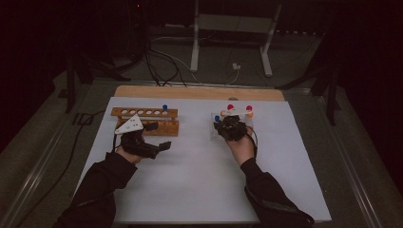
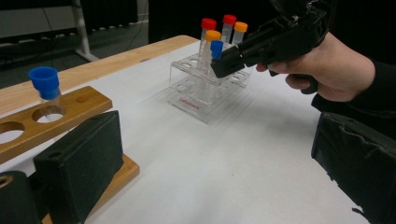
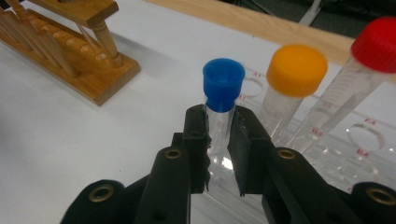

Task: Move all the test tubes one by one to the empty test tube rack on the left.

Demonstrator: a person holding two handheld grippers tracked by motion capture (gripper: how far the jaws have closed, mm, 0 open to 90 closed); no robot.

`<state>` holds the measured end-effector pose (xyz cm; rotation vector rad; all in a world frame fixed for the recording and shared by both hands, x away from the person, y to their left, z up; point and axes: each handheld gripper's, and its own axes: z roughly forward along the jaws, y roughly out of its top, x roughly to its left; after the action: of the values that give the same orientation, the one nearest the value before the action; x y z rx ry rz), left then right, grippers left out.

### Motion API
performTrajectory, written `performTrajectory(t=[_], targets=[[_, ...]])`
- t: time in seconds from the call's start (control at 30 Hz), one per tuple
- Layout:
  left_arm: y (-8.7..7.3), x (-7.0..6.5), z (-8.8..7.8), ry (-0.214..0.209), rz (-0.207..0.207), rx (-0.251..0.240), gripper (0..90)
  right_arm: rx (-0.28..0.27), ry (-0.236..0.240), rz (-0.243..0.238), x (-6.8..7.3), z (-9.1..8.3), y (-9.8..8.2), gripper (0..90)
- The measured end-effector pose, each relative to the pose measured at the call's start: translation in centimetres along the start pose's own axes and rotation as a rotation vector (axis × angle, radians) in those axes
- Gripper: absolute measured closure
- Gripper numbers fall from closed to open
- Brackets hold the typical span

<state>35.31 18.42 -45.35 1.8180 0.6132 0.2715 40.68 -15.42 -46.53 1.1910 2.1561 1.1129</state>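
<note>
At the clear rack: my right gripper (image 3: 219, 140) clamps the blue-capped tube (image 3: 220, 105) just below its cap, tube seated in the acrylic rack (image 2: 205, 95).
Left gripper (image 2: 210, 158): jaws open, empty, beside the wooden rack (image 1: 145, 121).
Risk: tilted lift binds the tube, dragging the light rack.
Risk: neighbouring orange-capped tube (image 3: 292, 84) gets knocked.
</note>
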Motion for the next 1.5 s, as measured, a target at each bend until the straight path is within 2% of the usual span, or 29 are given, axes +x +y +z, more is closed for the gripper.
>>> performTrajectory(t=[0.2,0.4,0.53,0.7,0.87,1.13,1.33,1.43,1.5], targets=[[0.4,-0.2,-0.1,-0.014,-0.003,0.007,3.0,-0.036,-0.006,-0.046,0.5,-1.6,1.2,77.6],[0.9,-0.7,-0.1,-0.038,0.008,0.010,3.0,-0.093,-0.005,-0.067,0.8,-3.9,2.5,77.7],[1.3,-1.1,0.0,-0.061,0.007,0.009,3.0,-0.117,0.026,-0.089,1.4,-5.4,3.1,77.6],[2.0,-1.8,0.2,-0.093,0.014,0.015,3.1,-0.112,0.082,-0.133,2.8,-6.4,3.0,77.6],[2.7,-2.5,0.3,-0.129,0.028,0.021,3.1,-0.080,0.138,-0.175,4.4,-6.5,2.0,77.6],[3.3,-3.4,0.8,-0.170,0.046,0.020,4.3,-0.037,0.209,-0.205,6.5,-6.0,0.3,77.6],[3.7,-3.9,1.5,-0.181,0.033,0.013,5.3,-0.014,0.251,-0.225,7.8,-5.5,-0.7,77.6],[3.8,-4.2,1.8,-0.191,0.035,0.011,8.7,-0.004,0.264,-0.227,8.3,-5.2,-1.2,77.6],[3.8,-4.4,2.0,-0.199,0.043,0.014,16.1,0.000,0.273,-0.229,8.6,-5.1,-1.4,77.6]])
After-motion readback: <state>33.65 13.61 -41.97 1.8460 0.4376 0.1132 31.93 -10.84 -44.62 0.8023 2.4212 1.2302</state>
